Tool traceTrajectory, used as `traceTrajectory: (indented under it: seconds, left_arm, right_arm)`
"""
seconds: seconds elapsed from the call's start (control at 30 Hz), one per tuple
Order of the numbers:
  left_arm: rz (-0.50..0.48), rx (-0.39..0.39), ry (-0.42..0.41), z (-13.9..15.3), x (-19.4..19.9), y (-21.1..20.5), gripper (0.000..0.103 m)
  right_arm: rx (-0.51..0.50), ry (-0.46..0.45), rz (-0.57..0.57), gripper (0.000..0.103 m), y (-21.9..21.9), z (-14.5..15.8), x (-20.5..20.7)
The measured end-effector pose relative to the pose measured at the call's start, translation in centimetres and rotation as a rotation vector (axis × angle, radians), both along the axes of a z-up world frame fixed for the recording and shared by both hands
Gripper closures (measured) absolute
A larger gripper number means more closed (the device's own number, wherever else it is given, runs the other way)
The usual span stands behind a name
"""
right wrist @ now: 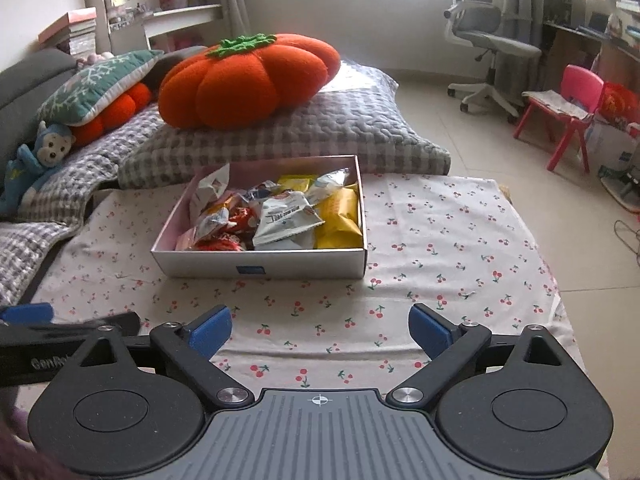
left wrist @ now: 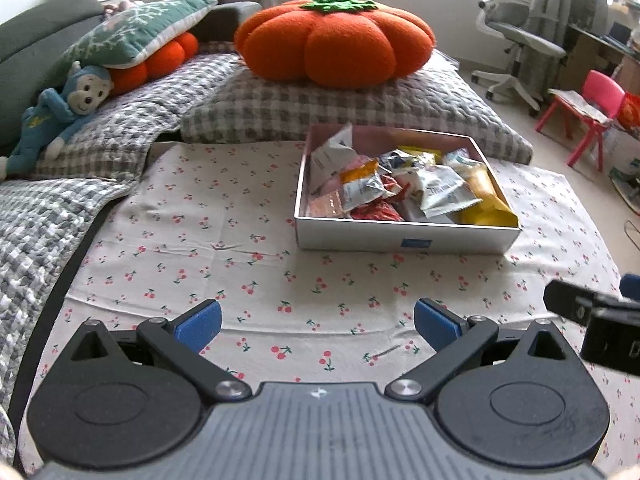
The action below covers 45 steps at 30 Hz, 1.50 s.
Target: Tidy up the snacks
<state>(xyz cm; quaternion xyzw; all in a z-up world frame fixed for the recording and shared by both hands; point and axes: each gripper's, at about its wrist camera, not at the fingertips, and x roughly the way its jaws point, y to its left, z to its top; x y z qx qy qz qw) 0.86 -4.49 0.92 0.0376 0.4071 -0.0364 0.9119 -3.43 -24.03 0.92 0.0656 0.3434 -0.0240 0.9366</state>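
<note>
Setting: a low surface covered by a white cherry-print cloth (left wrist: 224, 236), with grey checked quilted cushions (left wrist: 360, 108) along its far edge.
Soft things behind: a large orange pumpkin-shaped plush cushion (left wrist: 334, 40) sits on the checked cushion just behind the box; farther left, a teal snowflake-patterned pillow (left wrist: 136, 32) lies on top of a smaller orange cushion (left wrist: 160, 60), and a blue plush monkey (left wrist: 60, 108) leans beside them.
Room beyond: a grey office chair (right wrist: 484, 36) and a pink child's chair (right wrist: 568, 108) stand on the pale tiled floor to the right, well apart from the cloth.
Snack box: a shallow white cardboard box (left wrist: 404, 238), lid off, rests flat on the cloth near its far edge.
Snacks: the box holds a loose heap of wrapped snacks (left wrist: 404, 188), among them a white and blue packet (right wrist: 286, 216) on top, a yellow packet (right wrist: 340, 216) against the right wall, and red wrappers (right wrist: 224, 240) near the front wall.
Cloth in front of box: bare printed fabric lies between the box and both tools.
Left gripper (left wrist: 318, 326): blue-padded jaws spread wide with only cloth between them; the box lies ahead and a little to its right, well apart from the fingertips.
Right gripper (right wrist: 320, 332): blue-padded jaws also spread wide and holding nothing; the box lies ahead and slightly to its left, apart from the tips.
Tools together: the two grippers hover side by side, each showing at the edge of the other's view.
</note>
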Motion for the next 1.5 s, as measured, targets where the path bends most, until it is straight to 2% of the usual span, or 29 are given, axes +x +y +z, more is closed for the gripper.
traceTrajectory:
  seconds: [0.43, 1.5]
  left_arm:
    - [0.007, -0.004, 0.012, -0.1, -0.1, 0.0, 0.000]
    - [0.005, 0.002, 0.018, -0.2, -0.2, -0.2, 0.000]
  right_arm:
    - [-0.016, 0.030, 0.028, 0.006, 1.2, -0.8, 0.2]
    - [-0.014, 0.033, 0.019, 0.006, 1.1, -0.9, 0.2]
